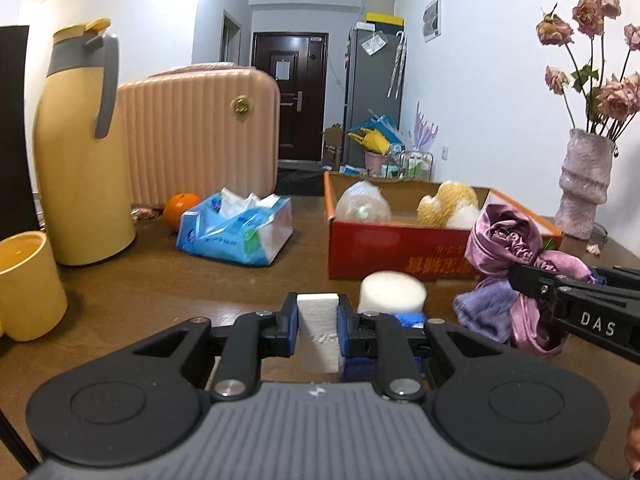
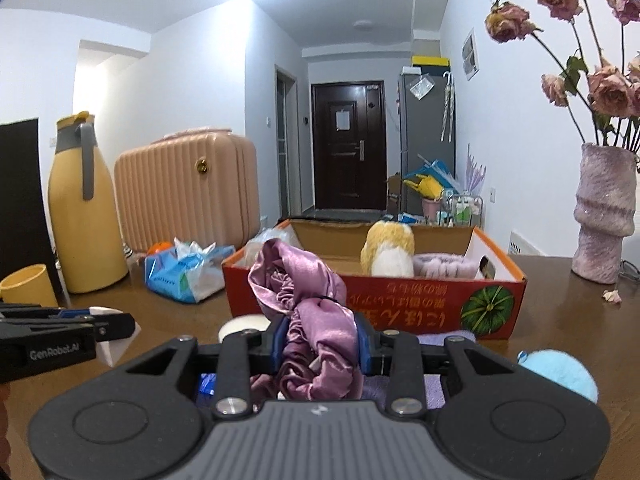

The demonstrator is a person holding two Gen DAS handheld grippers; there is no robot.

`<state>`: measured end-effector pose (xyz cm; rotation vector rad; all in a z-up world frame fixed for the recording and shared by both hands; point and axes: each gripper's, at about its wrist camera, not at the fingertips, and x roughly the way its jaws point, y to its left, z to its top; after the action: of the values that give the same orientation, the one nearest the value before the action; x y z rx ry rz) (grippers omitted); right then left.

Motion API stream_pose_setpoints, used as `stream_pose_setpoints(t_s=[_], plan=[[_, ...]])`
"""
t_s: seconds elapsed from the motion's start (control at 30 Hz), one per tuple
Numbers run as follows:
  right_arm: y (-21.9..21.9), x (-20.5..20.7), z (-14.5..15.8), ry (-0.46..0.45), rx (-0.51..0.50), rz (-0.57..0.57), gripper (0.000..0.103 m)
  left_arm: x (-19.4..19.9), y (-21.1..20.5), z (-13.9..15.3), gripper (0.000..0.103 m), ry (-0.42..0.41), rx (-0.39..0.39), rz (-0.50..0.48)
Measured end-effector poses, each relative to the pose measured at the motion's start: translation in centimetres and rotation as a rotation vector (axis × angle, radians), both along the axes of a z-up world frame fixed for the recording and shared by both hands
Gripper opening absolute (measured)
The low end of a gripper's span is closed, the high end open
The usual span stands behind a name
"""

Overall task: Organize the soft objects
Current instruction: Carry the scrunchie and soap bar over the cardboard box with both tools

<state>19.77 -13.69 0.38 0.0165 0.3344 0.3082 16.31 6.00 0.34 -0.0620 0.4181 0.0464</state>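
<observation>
Two grips hold: our left hand-held gripper (image 1: 318, 322) pinches white foam (image 1: 317, 330), right hand-held gripper (image 2: 320, 346) satin cloth (image 2: 308, 312); both go next over the red box (image 2: 400, 304) rim.

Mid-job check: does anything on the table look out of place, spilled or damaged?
Mostly no. A fallen petal lies on the table by the vase, whose roses look wilted. The tissue pack is torn open and crumpled.
</observation>
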Motion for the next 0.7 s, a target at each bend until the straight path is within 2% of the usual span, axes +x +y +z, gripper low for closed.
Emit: stream_pose_setpoints(t_s=[0.37,0.7], plan=[[-2.5,1.9,1.6,-0.058,0.055,-0.062,0.033,2.9,-3.1,1.6,0.019,-0.053,-0.040,-0.001],[-4.8,4.9,2.5,-0.076,0.101,-0.126,0.033,5.9,-5.1,2.7,0.019,-0.090,-0.063,0.015]])
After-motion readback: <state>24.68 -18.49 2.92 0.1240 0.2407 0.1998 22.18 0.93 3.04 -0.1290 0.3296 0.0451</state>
